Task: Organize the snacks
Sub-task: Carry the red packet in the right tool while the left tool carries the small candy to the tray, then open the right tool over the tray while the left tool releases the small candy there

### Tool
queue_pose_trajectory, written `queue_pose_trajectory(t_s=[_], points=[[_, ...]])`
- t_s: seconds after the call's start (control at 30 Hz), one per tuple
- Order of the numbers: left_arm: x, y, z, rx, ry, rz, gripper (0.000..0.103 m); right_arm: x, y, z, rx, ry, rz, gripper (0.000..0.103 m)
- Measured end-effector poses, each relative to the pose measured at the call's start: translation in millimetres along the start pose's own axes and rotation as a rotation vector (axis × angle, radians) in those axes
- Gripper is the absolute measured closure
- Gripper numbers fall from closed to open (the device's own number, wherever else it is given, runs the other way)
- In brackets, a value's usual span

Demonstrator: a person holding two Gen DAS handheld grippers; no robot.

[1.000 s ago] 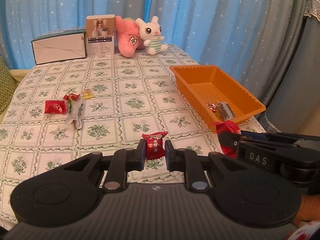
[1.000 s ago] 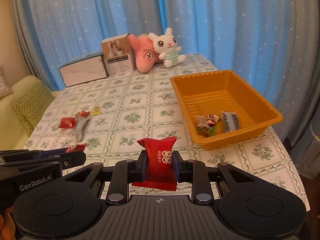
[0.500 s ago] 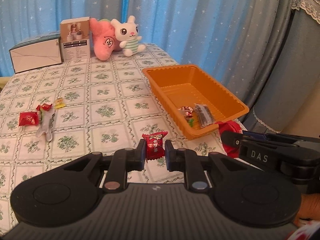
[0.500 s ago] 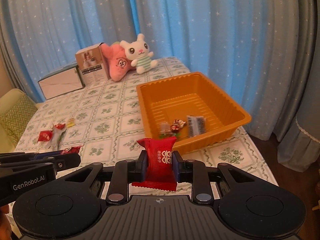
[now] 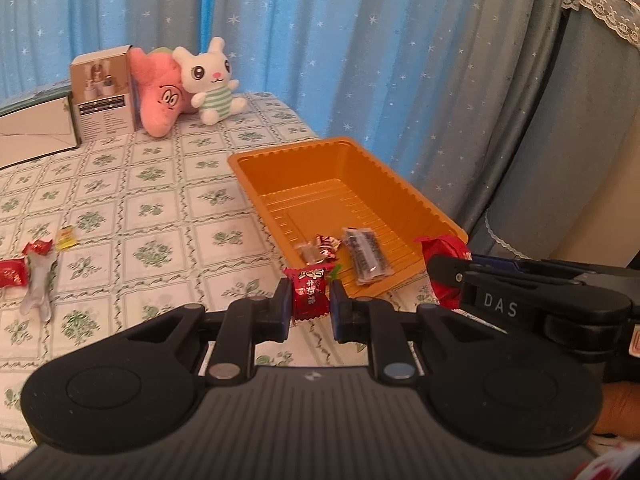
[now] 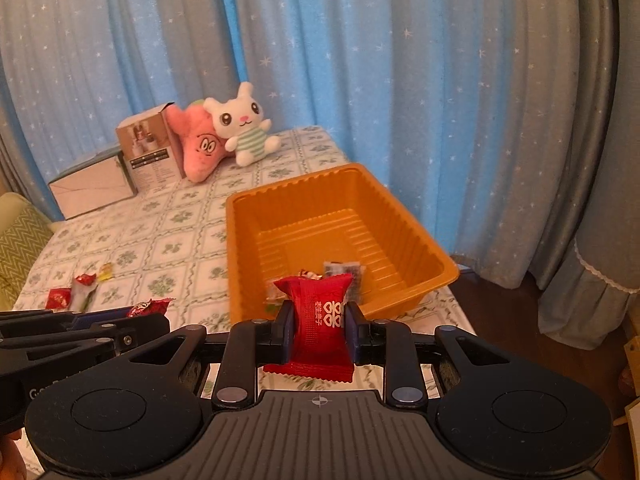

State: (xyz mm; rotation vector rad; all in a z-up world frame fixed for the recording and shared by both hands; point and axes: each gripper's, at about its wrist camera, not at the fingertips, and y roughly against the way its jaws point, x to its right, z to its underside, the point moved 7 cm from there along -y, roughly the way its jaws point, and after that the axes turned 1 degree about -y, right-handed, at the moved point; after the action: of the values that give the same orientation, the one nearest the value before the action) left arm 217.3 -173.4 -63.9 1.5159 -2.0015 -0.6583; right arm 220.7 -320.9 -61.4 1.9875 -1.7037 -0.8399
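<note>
A home room — starry blue curtains [image 6: 360, 80], plush bunny [image 6: 244, 128], floral tablecloth [image 5: 160, 216], cushion [image 6: 16, 244]

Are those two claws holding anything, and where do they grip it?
Yes. The left claw pinches a small red candy across its middle; the right claw pinches a bigger red snack packet by its sides.

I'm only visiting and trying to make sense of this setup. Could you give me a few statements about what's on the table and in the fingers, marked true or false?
1. Each gripper holds a red wrapped candy: left gripper, right gripper. True.
2. The orange plastic tray is empty. False: a few wrapped snacks lie in its near end.
3. A white plush rabbit sits at the table's far end. True.
4. No snacks are left on the tablecloth. False: several loose wrappers lie there.
</note>
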Motion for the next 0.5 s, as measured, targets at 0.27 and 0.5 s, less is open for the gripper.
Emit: queue_pose_trajectory(t_s=[0.27,0.5], points=[[10,-31,-20,-0.005,-0.017,0.033,0.086,20,-22,-20,-0.005,-0.006,0.02,0.077],[9,-63,-40,-0.005,-0.034,0.044,0.086,32,-51,-40,-0.018,0.006,0.038,0.077]])
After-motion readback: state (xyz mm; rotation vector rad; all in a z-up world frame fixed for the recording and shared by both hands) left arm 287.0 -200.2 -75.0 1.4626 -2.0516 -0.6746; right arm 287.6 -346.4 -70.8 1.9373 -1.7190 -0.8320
